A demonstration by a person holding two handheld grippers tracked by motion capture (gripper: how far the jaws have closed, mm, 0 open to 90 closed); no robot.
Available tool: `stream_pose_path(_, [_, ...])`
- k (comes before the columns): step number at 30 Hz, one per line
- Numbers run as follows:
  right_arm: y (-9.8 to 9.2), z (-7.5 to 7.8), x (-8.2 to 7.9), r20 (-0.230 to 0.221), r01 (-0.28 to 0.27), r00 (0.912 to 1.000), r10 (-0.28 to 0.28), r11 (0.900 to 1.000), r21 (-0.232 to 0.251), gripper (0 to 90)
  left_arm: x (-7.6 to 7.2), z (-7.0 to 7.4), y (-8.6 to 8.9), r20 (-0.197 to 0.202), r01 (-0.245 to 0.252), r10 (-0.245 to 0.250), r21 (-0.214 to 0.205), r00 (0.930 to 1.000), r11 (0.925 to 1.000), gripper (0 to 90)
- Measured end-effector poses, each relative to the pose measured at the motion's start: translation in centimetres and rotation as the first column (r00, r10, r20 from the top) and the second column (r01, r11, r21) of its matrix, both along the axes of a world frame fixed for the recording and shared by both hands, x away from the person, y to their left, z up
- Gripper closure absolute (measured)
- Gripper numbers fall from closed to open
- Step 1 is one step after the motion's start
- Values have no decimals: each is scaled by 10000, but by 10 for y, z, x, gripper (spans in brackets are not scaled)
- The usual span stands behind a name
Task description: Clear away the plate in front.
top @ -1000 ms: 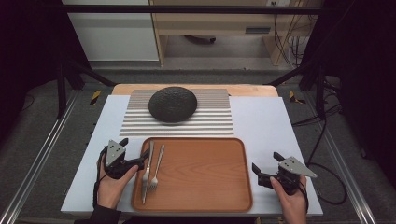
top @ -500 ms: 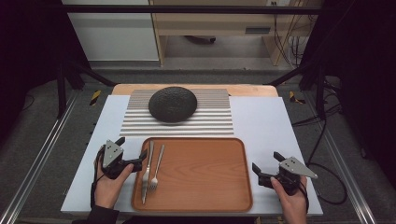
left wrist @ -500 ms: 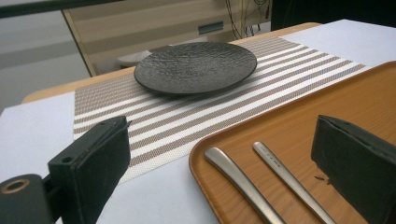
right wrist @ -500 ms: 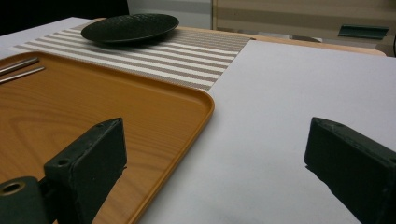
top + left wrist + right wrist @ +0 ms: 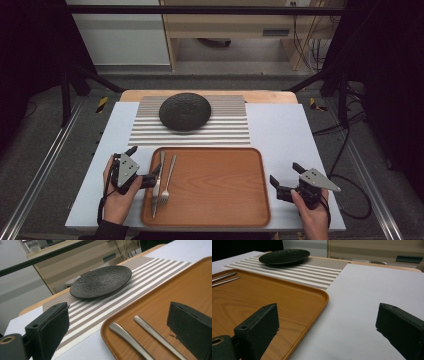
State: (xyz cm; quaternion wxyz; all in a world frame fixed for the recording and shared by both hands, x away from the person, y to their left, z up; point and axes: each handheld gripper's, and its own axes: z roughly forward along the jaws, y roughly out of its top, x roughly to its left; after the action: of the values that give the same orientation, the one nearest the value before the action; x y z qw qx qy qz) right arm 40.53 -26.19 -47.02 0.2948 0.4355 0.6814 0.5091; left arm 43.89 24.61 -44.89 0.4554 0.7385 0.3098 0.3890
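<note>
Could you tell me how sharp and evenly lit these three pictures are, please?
High view: the table is evenly lit and sharp, while the surroundings fall to near black. Left gripper view: plate and placemat are crisp, the near jaws soft, and the knife and fork handles show mild glare. Right gripper view: the tray grain is clear, the background slightly soft.

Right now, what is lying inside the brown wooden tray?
Inside the brown wooden tray, at its left side, lie a metal knife and a metal fork. Nothing else lies in it, and nothing covers them.
</note>
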Motion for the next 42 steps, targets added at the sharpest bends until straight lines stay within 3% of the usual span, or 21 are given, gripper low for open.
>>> stream_pose_path(5, [0, 0, -1, 107, 12, 9999, -12, 10000, 25, 63, 1, 1, -6, 150, 304, -310, 394, 9994, 9988, 42])
stream_pose_path(11, [0, -1, -2, 479, 183, 9987, -187, 9998, 99, 75, 16, 12, -7, 275, 762, -793, 1000, 9965, 9921, 43])
stream_pose_path(13, [0, -2, -2, 663, 252, 9975, -260, 9996, 127, 77, 24, 17, -8, 277, 890, -937, 1395, 9952, 9862, 44])
stream_pose_path(18, [-1, -3, -1, 672, 355, 9971, -367, 9992, 196, 83, 37, 28, -13, 221, 1281, -1346, 1872, 9907, 9739, 46])
stream_pose_path(21, [-1, -2, 0, 679, 335, 9971, -346, 9993, 183, 80, 45, 35, -17, 58, 1267, -1311, 2201, 9913, 9672, 48])
stream_pose_path(26, [2, -1, -1, 787, 283, 9965, -294, 9995, 154, 71, 64, 48, -21, -292, 1612, -1588, 2375, 9869, 9579, 51])
stream_pose_path(29, [3, 0, -1, 839, 238, 9962, -242, 9997, 54, 70, 73, 54, -22, -352, 1729, -1699, 2775, 9848, 9450, 52])
stream_pose_path(34, [4, 1, -2, 860, 216, 9961, -207, 9997, -87, 69, 88, 65, -25, -467, 2027, -1979, 3014, 9791, 9317, 57])
stream_pose_path(38, [6, 1, -3, 812, 276, 9964, -263, 9995, -150, 67, 100, 80, -35, -659, 2590, -2521, 3480, 9654, 9010, 53])
stream_pose_path(42, [9, 1, -4, 798, 200, 9967, -169, 9991, -384, 63, 111, 87, -42, -758, 2707, -2608, 3487, 9624, 8973, 55])
